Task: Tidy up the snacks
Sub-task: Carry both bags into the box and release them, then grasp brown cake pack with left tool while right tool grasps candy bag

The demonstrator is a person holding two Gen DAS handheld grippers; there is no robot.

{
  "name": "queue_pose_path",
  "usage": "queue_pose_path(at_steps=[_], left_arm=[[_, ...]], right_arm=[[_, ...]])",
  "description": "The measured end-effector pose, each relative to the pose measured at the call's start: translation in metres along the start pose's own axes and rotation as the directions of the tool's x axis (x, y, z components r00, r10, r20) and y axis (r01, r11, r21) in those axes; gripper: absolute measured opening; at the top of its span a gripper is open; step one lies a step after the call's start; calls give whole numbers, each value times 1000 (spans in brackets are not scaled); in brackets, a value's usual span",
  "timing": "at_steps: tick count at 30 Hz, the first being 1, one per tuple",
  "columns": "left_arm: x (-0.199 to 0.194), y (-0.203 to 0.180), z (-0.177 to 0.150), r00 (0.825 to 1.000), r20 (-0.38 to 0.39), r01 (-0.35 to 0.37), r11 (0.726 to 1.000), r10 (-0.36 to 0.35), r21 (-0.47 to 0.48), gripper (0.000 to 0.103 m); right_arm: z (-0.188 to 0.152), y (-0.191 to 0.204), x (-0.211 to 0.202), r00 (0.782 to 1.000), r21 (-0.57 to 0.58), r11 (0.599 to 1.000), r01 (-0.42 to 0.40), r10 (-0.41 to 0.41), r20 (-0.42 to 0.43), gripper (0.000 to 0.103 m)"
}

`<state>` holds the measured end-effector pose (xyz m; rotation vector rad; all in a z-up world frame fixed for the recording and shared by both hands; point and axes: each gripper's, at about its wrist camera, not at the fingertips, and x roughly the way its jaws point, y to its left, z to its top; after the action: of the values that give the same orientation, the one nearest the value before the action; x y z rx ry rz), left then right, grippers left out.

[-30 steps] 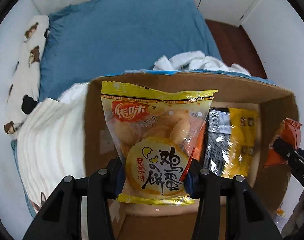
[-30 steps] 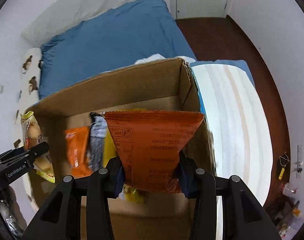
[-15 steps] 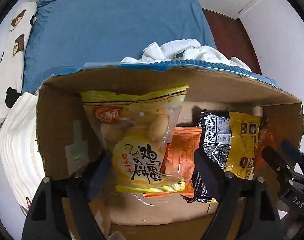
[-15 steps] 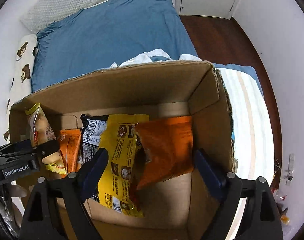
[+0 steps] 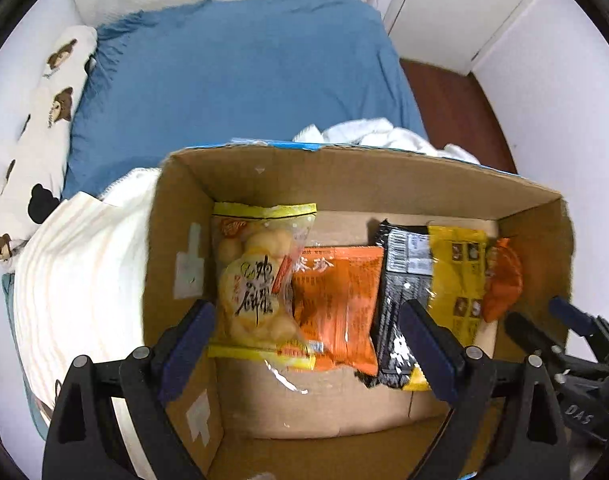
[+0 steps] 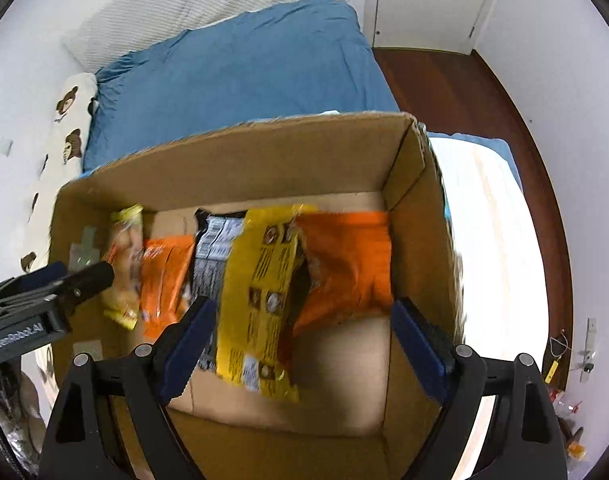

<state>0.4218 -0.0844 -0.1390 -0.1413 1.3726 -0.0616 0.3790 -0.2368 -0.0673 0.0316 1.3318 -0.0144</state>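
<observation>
An open cardboard box (image 5: 344, 184) (image 6: 232, 160) holds a row of snack bags. From the left: a yellow egg-biscuit bag (image 5: 260, 280) (image 6: 124, 264), an orange bag (image 5: 336, 300) (image 6: 164, 276), a black-and-yellow bag (image 5: 428, 280) (image 6: 260, 292), and an orange bag (image 5: 502, 280) (image 6: 344, 256) at the right end. My left gripper (image 5: 308, 340) is open and empty above the box's left half. My right gripper (image 6: 304, 336) is open and empty above the right half; it also shows in the left wrist view (image 5: 544, 328).
The box stands on a bed with a blue sheet (image 5: 232, 72) (image 6: 232, 64). A cream striped blanket (image 5: 76, 292) (image 6: 492, 240) lies on both sides of the box. A bear-print pillow (image 5: 36, 120) lies at the left. White cloth (image 5: 368, 134) sits behind the box. Brown floor (image 6: 464, 88) is at the right.
Both grippers opened and let go of their bags: the yellow biscuit bag dropped into the box's left end, the orange bag into the right end. Both grippers have since drawn back.
</observation>
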Motion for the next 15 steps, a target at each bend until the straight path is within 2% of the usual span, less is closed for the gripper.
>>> queue_pose_path(at_steps=[3,7,11,15], left_arm=[[-18,-1,-19,999,45,2,1000,-2,3,94],[-46,-1,-51,989,147,-18,1000,17,3,94],[-73,-6,-83,969,244,-53,999,49,12,94],[-96,-11,-110,952,302,-68,997,58,22,94]], right_arm=[[-14,4,-12,999,-12,1000,-6,6,32,92],[-41,3,-29,996,-15,1000,-18,19,83,91],[-68,3,-51,991,-30,999,-19,23,133,91],[-97,8,-83,979,-56,998,-18,29,201,91]])
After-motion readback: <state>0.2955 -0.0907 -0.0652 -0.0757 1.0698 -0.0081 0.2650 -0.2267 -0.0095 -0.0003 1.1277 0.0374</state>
